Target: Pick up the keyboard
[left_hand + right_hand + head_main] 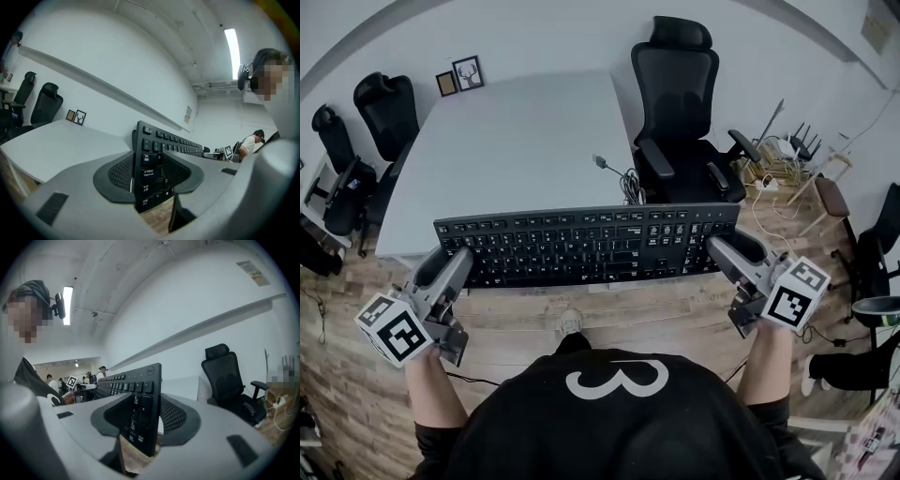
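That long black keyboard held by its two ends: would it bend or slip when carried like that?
Probably stiff: the keyboard runs straight between the left claw and the right claw with no visible sag. It looks thin, so it is likely light for its length. Its smooth plastic ends might slip, and the cable behind it could tug.

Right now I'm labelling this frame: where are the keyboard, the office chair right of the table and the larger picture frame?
keyboard (581, 246), head view, middle of its keys
office chair (673, 89), head view, its backrest
larger picture frame (468, 72), head view, centre of the frame
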